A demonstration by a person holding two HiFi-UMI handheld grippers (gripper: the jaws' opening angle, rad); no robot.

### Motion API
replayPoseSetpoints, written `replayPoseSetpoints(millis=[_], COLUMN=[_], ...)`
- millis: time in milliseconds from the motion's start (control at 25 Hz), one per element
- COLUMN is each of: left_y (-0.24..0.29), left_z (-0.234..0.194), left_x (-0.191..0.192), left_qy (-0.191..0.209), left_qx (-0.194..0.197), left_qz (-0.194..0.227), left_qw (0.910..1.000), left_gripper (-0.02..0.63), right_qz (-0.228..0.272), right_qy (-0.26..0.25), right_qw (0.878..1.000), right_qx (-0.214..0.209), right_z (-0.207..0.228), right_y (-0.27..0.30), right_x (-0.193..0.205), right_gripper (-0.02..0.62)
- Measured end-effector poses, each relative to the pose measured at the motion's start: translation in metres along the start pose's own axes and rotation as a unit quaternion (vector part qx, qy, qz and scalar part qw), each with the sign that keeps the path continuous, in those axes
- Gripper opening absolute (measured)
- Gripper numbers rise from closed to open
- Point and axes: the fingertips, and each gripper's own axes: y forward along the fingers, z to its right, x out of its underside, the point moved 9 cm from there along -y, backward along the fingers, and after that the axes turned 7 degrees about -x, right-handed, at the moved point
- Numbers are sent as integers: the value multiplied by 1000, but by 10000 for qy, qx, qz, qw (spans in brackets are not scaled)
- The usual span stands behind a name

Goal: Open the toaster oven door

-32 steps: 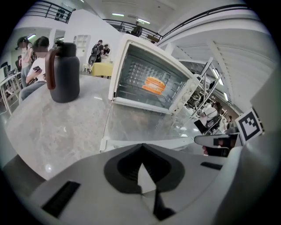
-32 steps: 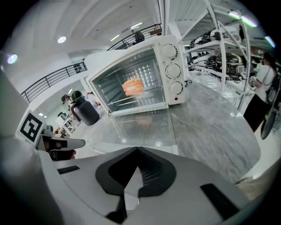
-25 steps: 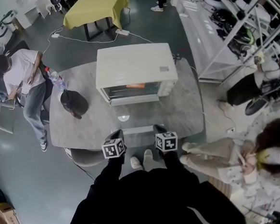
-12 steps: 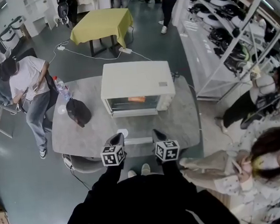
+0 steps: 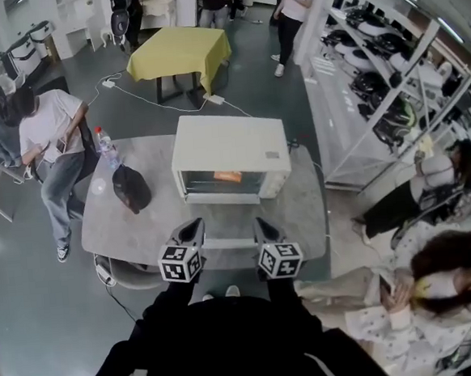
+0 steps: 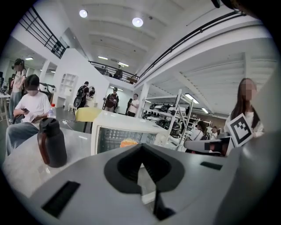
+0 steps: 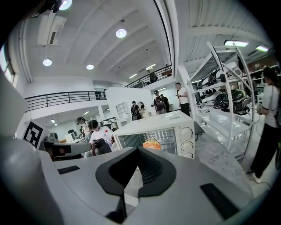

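A cream toaster oven [image 5: 231, 155] stands at the middle of the grey table [image 5: 133, 232], its glass door upright and closed, with orange food [image 5: 228, 176] behind the glass. My left gripper [image 5: 192, 229] and right gripper [image 5: 263, 224] hover side by side over the table's near edge, short of the oven and apart from it. Both are shut with nothing held. In the left gripper view the oven [image 6: 115, 132] lies ahead of the shut gripper [image 6: 142, 162]. The right gripper view shows the oven [image 7: 164, 129] with its knobs beyond the shut gripper [image 7: 138, 162].
A dark jug [image 5: 130, 189] and a water bottle [image 5: 107, 149] stand on the table's left part. A white bar [image 5: 230, 243] lies near the front edge. A person [image 5: 48, 125] sits at the left, others at the right [image 5: 437, 273]. Shelving [image 5: 389, 74] lines the right.
The head view has tilted up, taking in more of the room beyond the table. Both grippers stay shut near the table's front edge. The oven door has not moved.
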Motion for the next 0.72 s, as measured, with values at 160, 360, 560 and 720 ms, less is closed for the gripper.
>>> replayPoseSetpoints(millis=[160, 360, 560, 720], left_y=[-8, -9, -15, -14], left_z=[6, 15, 20, 22], left_x=[-12, -24, -26, -33], left_qy=[77, 132, 207, 298], left_qx=[23, 169, 160, 218], left_qz=[241, 461, 580, 671], left_qw=[9997, 9987, 9980, 9971], left_gripper=[3, 3, 3, 3], right_qz=[175, 424, 551, 617], right_qy=[-122, -260, -287, -303], right_qw=[9998, 9987, 9980, 9976], right_qx=[-57, -93, -101, -114], right_z=[-7, -8, -9, -10], right_y=[-6, -10, -15, -14], right_x=[-13, -30, -33, -37], right_gripper=[2, 2, 2, 3])
